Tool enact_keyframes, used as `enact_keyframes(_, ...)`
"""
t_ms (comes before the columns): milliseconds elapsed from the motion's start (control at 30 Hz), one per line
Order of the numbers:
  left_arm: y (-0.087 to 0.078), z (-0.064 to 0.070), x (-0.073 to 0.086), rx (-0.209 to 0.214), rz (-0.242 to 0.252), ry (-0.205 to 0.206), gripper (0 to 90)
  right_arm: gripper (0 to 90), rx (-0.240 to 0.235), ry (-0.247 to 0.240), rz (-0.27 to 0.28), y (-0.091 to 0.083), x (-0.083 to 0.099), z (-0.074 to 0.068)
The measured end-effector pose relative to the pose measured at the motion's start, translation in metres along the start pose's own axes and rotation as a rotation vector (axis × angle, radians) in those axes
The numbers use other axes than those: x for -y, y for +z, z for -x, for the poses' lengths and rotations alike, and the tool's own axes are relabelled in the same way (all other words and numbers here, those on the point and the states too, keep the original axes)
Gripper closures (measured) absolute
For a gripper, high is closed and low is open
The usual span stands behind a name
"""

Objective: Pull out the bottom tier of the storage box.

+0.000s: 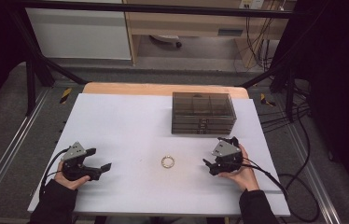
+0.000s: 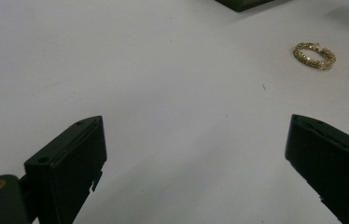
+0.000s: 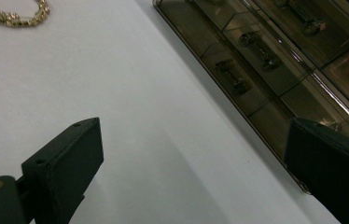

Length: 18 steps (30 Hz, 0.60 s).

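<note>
High view: a gold bracelet (image 1: 167,162) lies bare on the desk (image 1: 116,121) between the left gripper (image 1: 99,159) and right gripper (image 1: 208,161), likely staged for pickup, with the smoky drawer box (image 1: 203,113) behind.

Left gripper view: jaws wide, bracelet (image 2: 315,55) ahead, well apart.

Right gripper view: jaws wide, bracelet (image 3: 16,14) off left, box (image 3: 275,60) opposite.
</note>
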<state>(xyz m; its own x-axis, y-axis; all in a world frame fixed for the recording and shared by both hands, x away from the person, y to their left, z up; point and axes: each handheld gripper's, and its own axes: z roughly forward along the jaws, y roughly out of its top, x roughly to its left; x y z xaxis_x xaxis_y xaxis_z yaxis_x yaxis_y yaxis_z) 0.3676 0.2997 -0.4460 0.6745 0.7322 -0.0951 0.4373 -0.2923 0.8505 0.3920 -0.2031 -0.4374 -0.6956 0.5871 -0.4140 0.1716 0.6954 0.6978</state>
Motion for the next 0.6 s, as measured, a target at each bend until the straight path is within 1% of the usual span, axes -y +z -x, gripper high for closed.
enact_keyframes(33, 0.000, 0.000, 0.000, 0.000, 0.000, -0.001, 5.3, 5.7, 0.012, -0.033, -0.012, 0.002, -0.001, -0.001)
enact_keyframes(67, 0.000, 0.000, 0.000, -0.001, 0.000, 0.000, 5.3, 5.7, 0.012, -0.033, -0.012, 0.002, -0.001, -0.001)
enact_keyframes(167, 0.000, 0.000, 0.000, -0.001, 0.000, 0.000, 5.3, 6.6, 0.020, -0.069, -0.022, 0.004, -0.004, -0.002)
enact_keyframes(200, 0.000, 0.000, 0.000, -0.001, 0.000, 0.000, 5.3, 6.6, 0.020, -0.069, -0.022, 0.004, -0.004, -0.002)
enact_keyframes(233, 0.000, 0.000, 0.000, -0.001, 0.000, 0.000, 5.3, 6.8, 0.025, -0.084, -0.023, 0.004, -0.006, -0.002)
enact_keyframes(400, 0.000, 0.000, 0.000, -0.001, 0.001, 0.000, 5.4, 7.2, 0.034, -0.103, -0.022, 0.007, -0.009, -0.002)
enact_keyframes(467, 0.000, 0.000, 0.000, -0.002, 0.001, 0.000, 5.4, 7.4, 0.038, -0.122, -0.031, 0.008, -0.011, -0.001)
enact_keyframes(500, 0.000, 0.000, 0.000, -0.002, 0.001, 0.000, 5.4, 7.5, 0.043, -0.123, -0.029, 0.009, -0.011, -0.002)
enact_keyframes(567, 0.000, 0.000, 0.000, -0.002, 0.002, 0.000, 5.5, 7.9, 0.052, -0.148, -0.034, 0.011, -0.013, -0.001)
enact_keyframes(600, 0.000, 0.000, 0.000, -0.003, 0.002, 0.000, 5.5, 7.9, 0.052, -0.148, -0.034, 0.011, -0.013, -0.001)
